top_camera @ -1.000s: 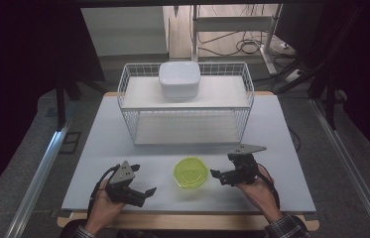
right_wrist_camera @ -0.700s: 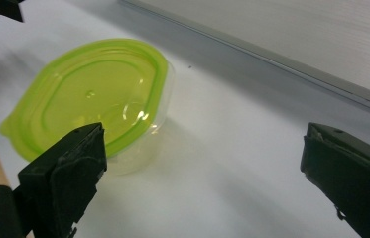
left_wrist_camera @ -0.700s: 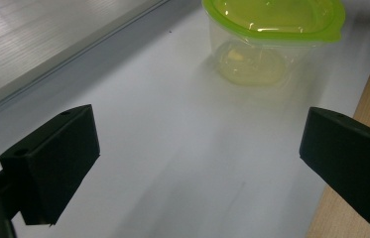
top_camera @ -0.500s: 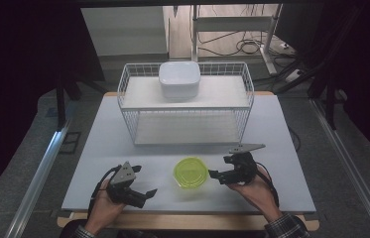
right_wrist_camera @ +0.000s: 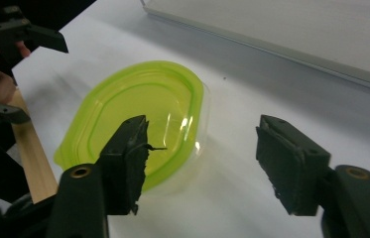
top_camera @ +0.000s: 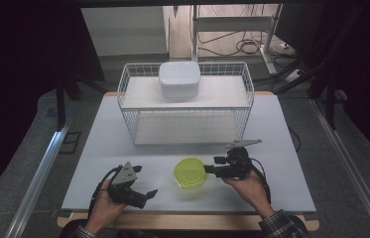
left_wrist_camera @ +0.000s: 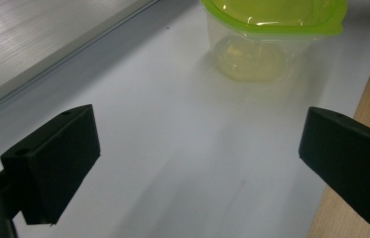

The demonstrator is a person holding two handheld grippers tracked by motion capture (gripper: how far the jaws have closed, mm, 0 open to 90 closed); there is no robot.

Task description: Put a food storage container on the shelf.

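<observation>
white table (top_camera: 123, 148), lidded container (top_camera: 190, 172), seemingly empty

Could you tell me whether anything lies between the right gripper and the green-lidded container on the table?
Nothing visible does. The right gripper sits right beside the container, with bare table around them. In the right gripper view, one pad already overlaps the lid's edge while the other is off to the side; the jaws have just been closing, not yet gripping.
</observation>
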